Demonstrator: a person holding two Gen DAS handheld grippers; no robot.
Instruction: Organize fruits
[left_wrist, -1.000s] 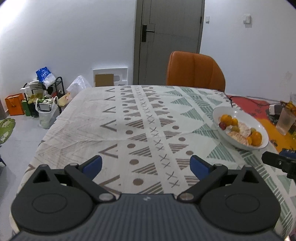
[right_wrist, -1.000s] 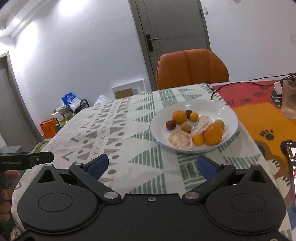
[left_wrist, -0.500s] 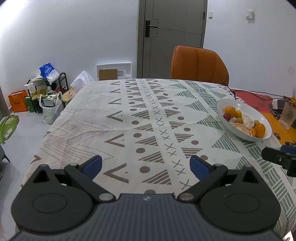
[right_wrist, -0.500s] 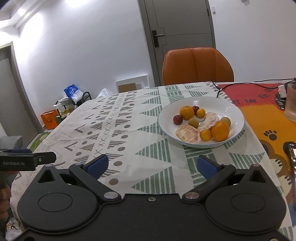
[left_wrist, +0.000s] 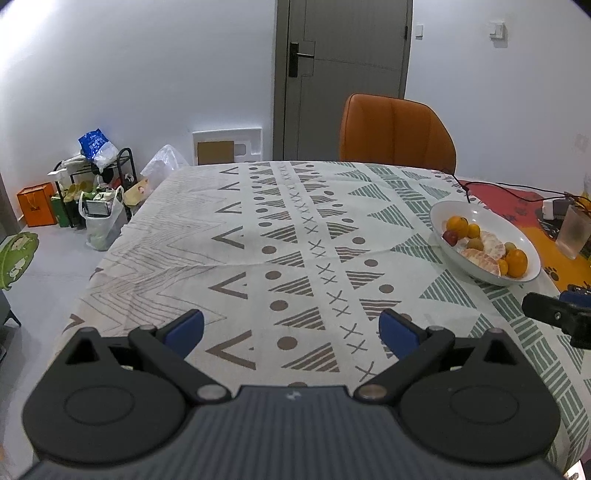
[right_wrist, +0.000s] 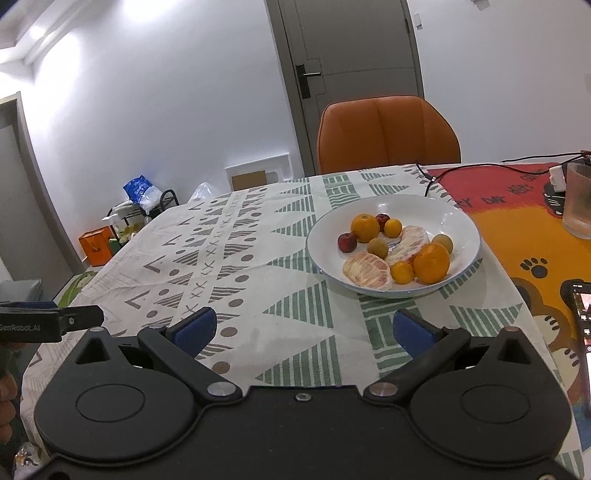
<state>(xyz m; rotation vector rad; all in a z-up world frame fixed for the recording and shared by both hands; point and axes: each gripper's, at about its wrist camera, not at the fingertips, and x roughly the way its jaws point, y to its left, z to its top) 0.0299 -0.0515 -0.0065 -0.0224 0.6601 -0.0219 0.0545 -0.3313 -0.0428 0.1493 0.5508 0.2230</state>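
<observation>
Ahead and slightly right of my right claw, spread wide and empty, sits the fruit bowl; left claw, likewise wide and empty, farther off.

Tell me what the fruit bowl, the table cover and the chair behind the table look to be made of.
Bowl: likely glazed ceramic, since it is white, glossy and has a thin bluish rim.
Table cover: woven fabric, matte, with printed triangles and soft creases.
Chair: orange leather or faux leather, smooth with a slight sheen and stitched padded panels; which of the two cannot be told.
</observation>
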